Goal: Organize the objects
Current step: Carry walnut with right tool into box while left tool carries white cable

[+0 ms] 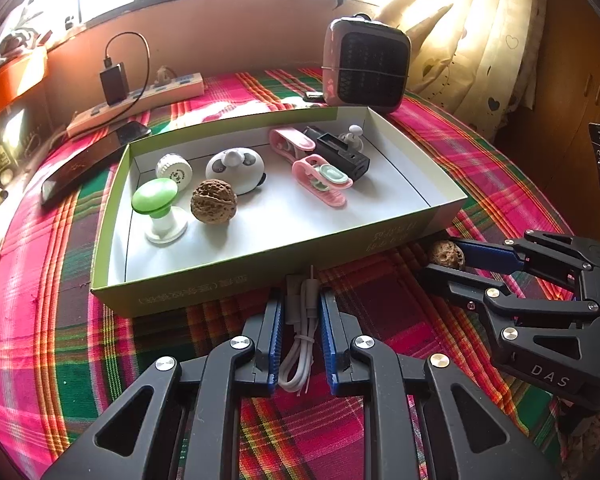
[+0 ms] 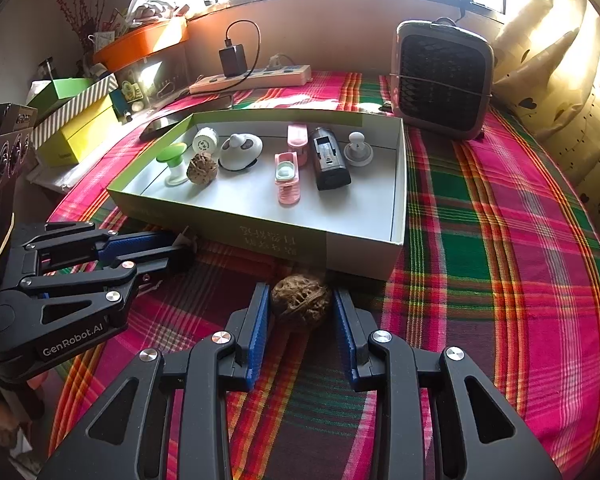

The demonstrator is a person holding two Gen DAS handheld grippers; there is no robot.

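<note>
Left tool [image 1: 300, 336]: jaws pressed in on a bundled white cable [image 1: 298, 344], which lies on the cloth just near of the box's near wall.
Right tool [image 2: 302, 312]: jaws clamped on a brown walnut [image 2: 300, 306], resting on the cloth close to the box's near right corner.
Box [image 1: 260, 268]: shallow green-sided cardboard tray with a white floor, in the middle of the tabletop.
Inside the box, left: a green-topped knob [image 1: 156, 200], a white round cap [image 1: 174, 168], a second walnut [image 1: 213, 201] and a panda-faced gadget [image 1: 236, 170].
Inside the box, right: two pink clips [image 1: 322, 180], a black device [image 1: 340, 152] and a small white knob [image 1: 352, 136] at the far end.
Tabletop [image 2: 500, 240]: covered by a pink, green and red plaid cloth.
Far side: a power strip [image 2: 256, 76] with a black charger plugged in, and to the right a small pink heater [image 2: 444, 80].
</note>
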